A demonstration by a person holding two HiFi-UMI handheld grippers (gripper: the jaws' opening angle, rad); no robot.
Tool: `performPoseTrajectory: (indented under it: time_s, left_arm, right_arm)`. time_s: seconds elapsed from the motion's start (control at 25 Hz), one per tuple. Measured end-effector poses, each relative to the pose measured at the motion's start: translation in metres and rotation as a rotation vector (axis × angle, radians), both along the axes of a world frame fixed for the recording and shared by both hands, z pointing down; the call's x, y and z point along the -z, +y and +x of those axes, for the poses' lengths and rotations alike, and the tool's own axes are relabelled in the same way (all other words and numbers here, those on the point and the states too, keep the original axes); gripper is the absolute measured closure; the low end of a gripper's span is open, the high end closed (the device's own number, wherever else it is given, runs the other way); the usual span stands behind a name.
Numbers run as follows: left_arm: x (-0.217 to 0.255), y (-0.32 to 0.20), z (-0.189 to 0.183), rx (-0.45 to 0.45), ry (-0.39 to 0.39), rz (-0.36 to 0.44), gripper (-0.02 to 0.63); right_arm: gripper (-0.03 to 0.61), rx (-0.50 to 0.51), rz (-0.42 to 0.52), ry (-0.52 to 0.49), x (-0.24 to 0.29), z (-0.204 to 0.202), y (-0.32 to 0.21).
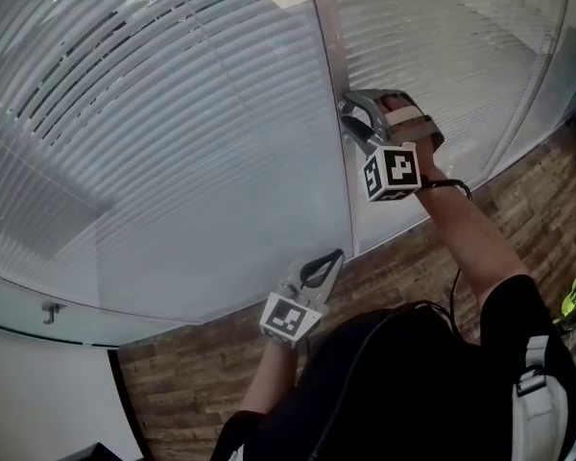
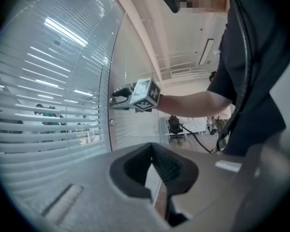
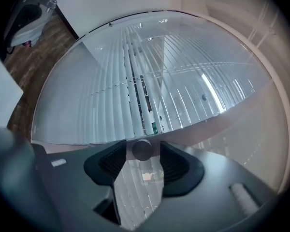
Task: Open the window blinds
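**Claws, two.**
- Right claw [image 1: 348,118]: jaws apart, pointing roughly level at the window frame. One on each side of the knob, with a thin gap on both sides, so neither pad presses on it.
- Left claw [image 1: 336,255]: jaws together at the tips, nothing between them. It is below the right claw and nearer the person, pointing at the foot of the glass.

**Marker cubes, two.** One sits on each claw, behind the jaws.

**Knob, one** [image 3: 142,150]. Small, round and dark, midway between the right claw's pads. It is seen end-on in the right gripper view, so its axis points straight back along the claw. In the head view the jaws hide it.

**Frame post, one** [image 1: 331,84]. Upright, directly ahead of the right claw, and it carries the knob.

**Blind panels, two, behind glass.**
- Left panel [image 1: 173,142]: beyond the post on the left claw's side.
- Right panel [image 1: 442,56]: on the other side of the post.
- The slats' long axis runs level across the window. In the right gripper view they appear upright only because that camera is rolled.
- The left panel's slats are partly tilted, with gaps showing in its upper part. What lies behind them is too broken up to identify.
- Both panels are cut off at the picture edges.

**Wooden floor** [image 1: 202,373]. Under both claws.
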State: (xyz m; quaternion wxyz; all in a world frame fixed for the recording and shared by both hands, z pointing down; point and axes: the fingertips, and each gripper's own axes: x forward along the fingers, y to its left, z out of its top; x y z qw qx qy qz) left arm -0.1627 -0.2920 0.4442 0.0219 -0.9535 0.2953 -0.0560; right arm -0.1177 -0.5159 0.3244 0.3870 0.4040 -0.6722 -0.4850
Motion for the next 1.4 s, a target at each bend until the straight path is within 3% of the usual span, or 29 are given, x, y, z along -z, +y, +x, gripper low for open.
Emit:
performPoseTrajectory:
  time_s: [0.04, 0.08, 0.36, 0.8, 1.16, 1.4]
  left_arm:
    - [0.000, -0.001, 0.000, 0.000, 0.001, 0.004, 0.609]
    - [0.000, 0.000, 0.000, -0.001, 0.000, 0.002, 0.609]
    - [0.002, 0.000, -0.002, 0.002, -0.007, -0.007, 0.609]
    - [-0.003, 0.001, -0.002, -0.003, -0.007, -0.013, 0.609]
    - [-0.002, 0.000, 0.000, -0.007, -0.006, -0.007, 0.609]
    - [0.001, 0.002, -0.001, -0.007, -0.017, -0.017, 0.609]
  right_arm:
    - [0.375, -0.004, 0.005, 0.004, 0.000, 0.000, -0.001]
    - [0.448, -0.008, 0.010, 0.003, 0.001, 0.000, -0.001]
    - [0.449, -0.014, -0.012, -0.068, 0.002, 0.001, -0.002]
    - [0.449, -0.010, -0.213, -0.630, 0.014, 0.007, -0.003]
    - [0.448, -0.022, -0.380, -1.148, 0.005, 0.020, -0.013]
    - [0.448, -0.018, -0.450, -1.320, 0.009, 0.021, -0.013]
